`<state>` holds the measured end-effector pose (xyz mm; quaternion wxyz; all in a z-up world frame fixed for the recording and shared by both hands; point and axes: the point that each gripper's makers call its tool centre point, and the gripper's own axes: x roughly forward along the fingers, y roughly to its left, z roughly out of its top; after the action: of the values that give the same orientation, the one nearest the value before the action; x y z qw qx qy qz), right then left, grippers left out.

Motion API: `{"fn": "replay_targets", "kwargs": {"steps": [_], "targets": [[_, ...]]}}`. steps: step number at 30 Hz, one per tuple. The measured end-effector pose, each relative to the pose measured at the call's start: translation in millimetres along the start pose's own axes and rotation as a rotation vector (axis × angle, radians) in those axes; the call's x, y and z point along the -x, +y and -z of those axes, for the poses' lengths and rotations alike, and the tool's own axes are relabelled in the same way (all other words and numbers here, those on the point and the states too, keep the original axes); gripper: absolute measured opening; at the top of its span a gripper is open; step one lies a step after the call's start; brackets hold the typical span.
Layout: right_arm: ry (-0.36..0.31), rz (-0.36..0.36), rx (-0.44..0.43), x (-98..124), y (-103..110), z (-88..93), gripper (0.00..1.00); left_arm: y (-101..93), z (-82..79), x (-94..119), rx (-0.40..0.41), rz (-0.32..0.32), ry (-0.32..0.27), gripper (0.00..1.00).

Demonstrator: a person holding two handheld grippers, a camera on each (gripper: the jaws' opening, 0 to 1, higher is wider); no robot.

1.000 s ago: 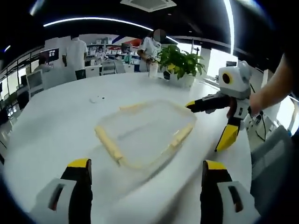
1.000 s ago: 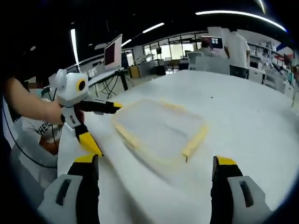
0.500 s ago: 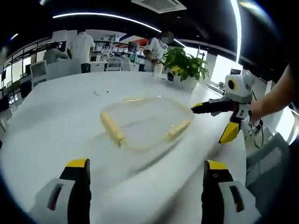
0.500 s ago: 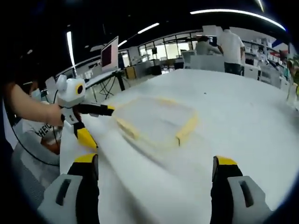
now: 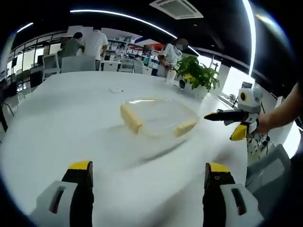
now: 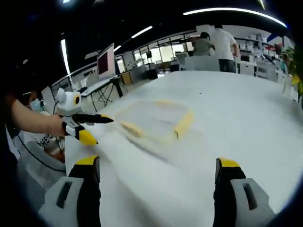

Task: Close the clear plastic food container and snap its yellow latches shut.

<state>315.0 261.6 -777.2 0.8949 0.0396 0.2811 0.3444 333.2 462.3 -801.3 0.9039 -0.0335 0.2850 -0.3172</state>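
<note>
- Left gripper [image 5: 147,196]: jaws wide apart, nothing between them. Right gripper [image 6: 158,191] same deal.
- Both sit well short of the container [image 5: 158,120], so I'd bring them in low, one per side, then press each latch [image 5: 131,118] down square.
- Container lies ahead of both jaw pairs on the table [image 5: 57,123], plant [image 5: 196,75] beyond.

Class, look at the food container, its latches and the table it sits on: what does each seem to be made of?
Container: apparently clear plastic, since the white table shows through it. Latches: opaque pale yellow, probably plastic. Table: smooth white surface, faintly glossy; the material cannot be told.
</note>
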Motion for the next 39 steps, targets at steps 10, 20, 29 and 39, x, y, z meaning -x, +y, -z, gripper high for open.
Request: {"fn": "replay_targets", "kwargs": {"steps": [10,20,29,39], "targets": [[-0.017,0.034,-0.052,21,-3,-0.6,1.00,3.4,16.4,27,0.054,-0.027,0.009,0.94],[-0.028,0.033,-0.079,43,10,6.7,0.99,-1.5,18.1,55,0.103,-0.046,-0.035,0.93],[-0.060,0.036,-0.129,59,22,9.5,0.98,0.7,22.7,79,0.132,-0.080,-0.065,0.92],[-0.095,0.033,-0.159,77,30,8.4,0.97,-10.6,26.4,103,0.184,-0.087,-0.098,0.92]]}}
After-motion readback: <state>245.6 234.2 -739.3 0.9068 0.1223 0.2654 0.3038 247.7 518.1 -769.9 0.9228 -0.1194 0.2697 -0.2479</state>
